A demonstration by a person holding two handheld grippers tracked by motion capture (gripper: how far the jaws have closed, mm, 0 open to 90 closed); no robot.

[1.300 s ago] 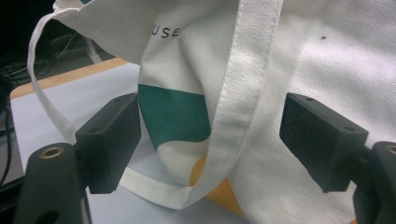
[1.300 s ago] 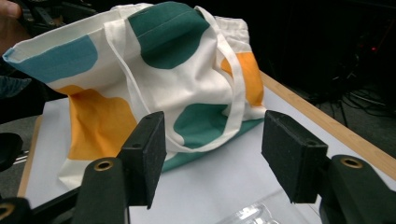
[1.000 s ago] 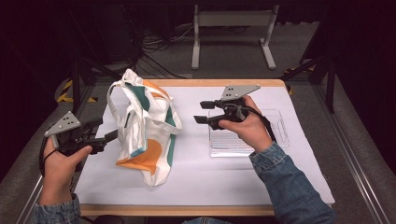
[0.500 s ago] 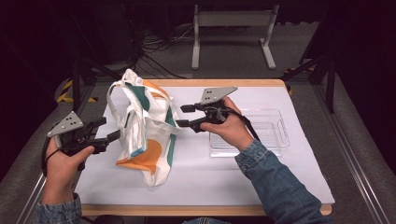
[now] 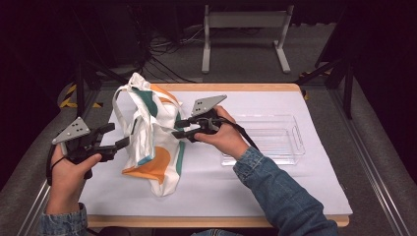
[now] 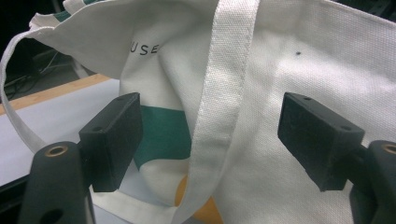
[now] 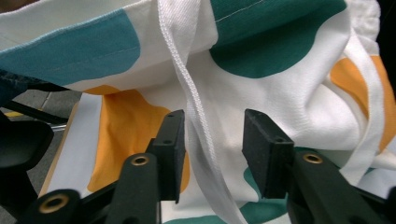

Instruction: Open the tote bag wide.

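Two grippers close in on one cloth tote bag (image 5: 152, 135) from opposite sides. The right gripper (image 7: 212, 154) has its black, blocky jaws apart with a white woven strap (image 7: 196, 116) of the bag hanging between them, not yet pinched. The left gripper (image 6: 210, 140) stands with its jaws wide apart, a flat twill strap (image 6: 219, 98) running down between them in front of the canvas. In the high view the left gripper (image 5: 118, 137) sits at the bag's left edge and the right gripper (image 5: 179, 127) at its right side. The bag is cream canvas, soft and creased, printed with rounded teal and orange patches, and it stands slumped on the white sheet covering the worktop (image 5: 295, 201), left of centre. A clear, rectangular plastic tray (image 5: 275, 142) lies to the right, near the person's denim sleeve (image 5: 280, 196). Compared with half a second ago, the right gripper has moved left, away from the tray and up to the bag
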